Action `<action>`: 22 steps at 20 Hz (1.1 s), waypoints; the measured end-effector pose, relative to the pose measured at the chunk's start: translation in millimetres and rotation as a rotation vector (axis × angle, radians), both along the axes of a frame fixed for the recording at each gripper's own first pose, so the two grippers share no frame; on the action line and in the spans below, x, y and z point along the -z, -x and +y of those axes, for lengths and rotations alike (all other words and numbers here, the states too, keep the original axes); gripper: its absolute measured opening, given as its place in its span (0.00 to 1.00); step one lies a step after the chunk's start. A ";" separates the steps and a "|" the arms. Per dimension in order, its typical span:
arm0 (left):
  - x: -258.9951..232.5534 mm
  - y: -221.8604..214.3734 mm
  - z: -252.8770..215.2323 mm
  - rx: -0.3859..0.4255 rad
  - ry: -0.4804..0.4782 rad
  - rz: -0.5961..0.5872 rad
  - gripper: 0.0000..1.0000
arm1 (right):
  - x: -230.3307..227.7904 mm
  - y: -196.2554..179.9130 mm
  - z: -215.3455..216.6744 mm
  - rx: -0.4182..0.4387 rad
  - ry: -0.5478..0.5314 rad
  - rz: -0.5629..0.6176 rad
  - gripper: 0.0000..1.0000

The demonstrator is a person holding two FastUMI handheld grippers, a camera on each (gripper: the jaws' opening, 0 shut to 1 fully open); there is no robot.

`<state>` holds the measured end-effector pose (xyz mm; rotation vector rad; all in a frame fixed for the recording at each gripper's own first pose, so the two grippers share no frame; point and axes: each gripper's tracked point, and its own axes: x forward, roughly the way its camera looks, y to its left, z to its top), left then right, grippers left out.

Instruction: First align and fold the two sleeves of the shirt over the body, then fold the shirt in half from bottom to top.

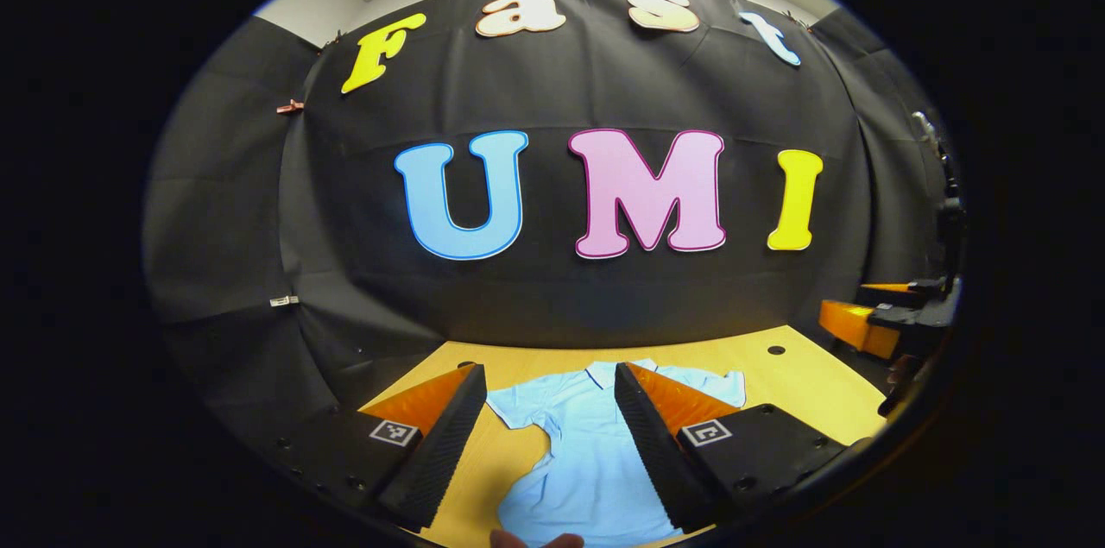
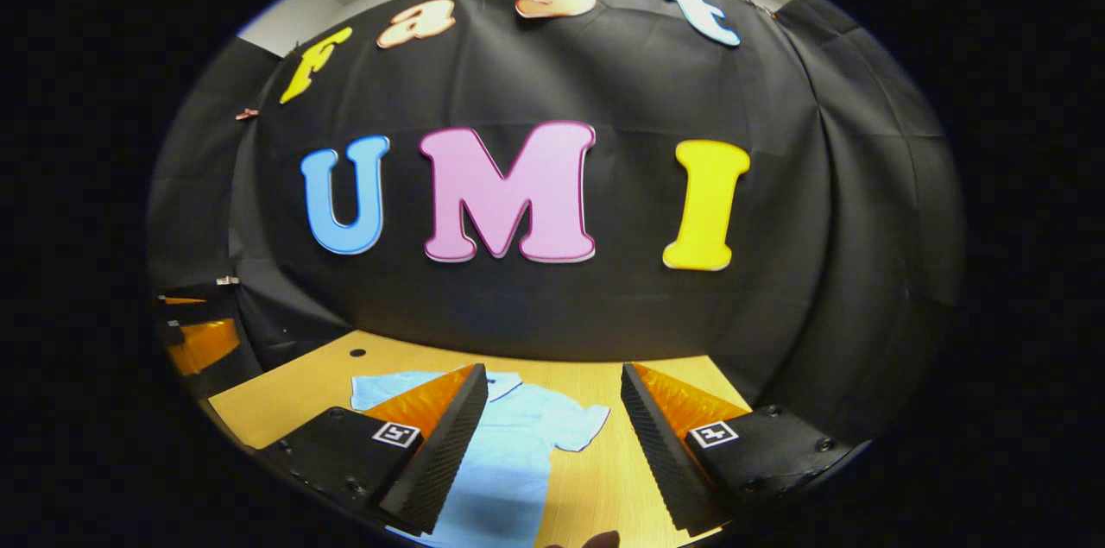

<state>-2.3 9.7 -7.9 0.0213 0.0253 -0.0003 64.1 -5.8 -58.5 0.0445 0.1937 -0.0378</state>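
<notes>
Item 1: shirt, light blue, short-sleeved w/ collar, lying flat on the desk, collar toward the far edge by the wall, both sleeves spread out to the sides, hem toward the near edge.

Item 2: left gripper, raised above the desk over the shirt's left half; fingers wide apart, nothing between them, no contact w/ the cloth seen.

Item 3: right gripper, raised above the shirt's right half; fingers likewise spread wide, holding nothing. One sleeve lies between its fingers (below, on the desk).

Item 4: desk, wood-tone top, small dark holes near the far corners.

Containers: nil on the desk.

View differences: left gripper view has the collar and the shirt's left sleeve, plus the right gripper off at its right margin above the desk's right edge. Right gripper view has the right sleeve on bare desk, plus the left gripper at its left margin.
</notes>
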 end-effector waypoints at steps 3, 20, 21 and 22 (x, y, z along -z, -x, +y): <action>3.1 3.2 2.7 -0.001 -0.002 0.011 0.95 | 48.5 -43.7 -9.7 0.005 -0.021 0.134 0.97; 48.1 26.5 41.5 -0.159 0.012 0.165 0.95 | 297.9 -181.9 -46.8 0.125 -0.115 0.637 0.98; 48.0 25.9 41.6 -0.160 0.008 0.168 0.95 | 302.9 -183.7 -48.5 0.129 -0.116 0.649 0.98; 49.5 25.3 41.9 -0.161 0.005 0.172 0.95 | 306.6 -184.3 -50.8 0.134 -0.118 0.660 0.98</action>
